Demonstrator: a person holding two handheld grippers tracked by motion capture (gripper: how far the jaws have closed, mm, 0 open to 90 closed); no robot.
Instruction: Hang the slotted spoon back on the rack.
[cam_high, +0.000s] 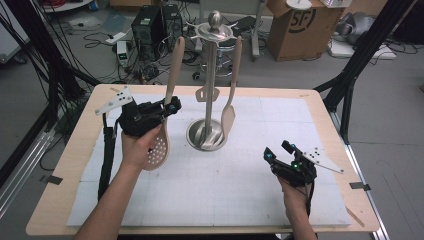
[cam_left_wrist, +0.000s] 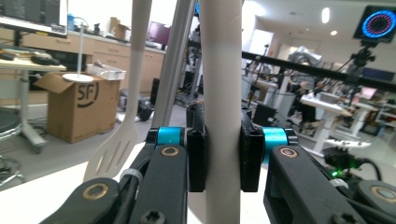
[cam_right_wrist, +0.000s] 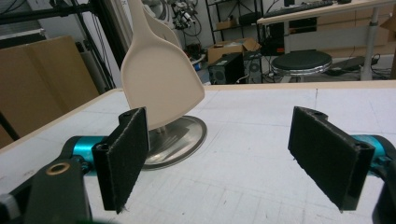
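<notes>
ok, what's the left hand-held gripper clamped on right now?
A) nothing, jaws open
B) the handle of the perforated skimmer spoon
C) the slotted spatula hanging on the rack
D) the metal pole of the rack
B: the left hand-held gripper has its pads pressed on the beige handle of the skimmer spoon, held beside the rack.

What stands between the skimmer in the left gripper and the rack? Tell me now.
Nothing visible does. The left gripper is shut on the handle of the skimmer, just left of the rack. A spatula hangs on the rack's right side, and another behind the post, both clear of the gap.
</notes>
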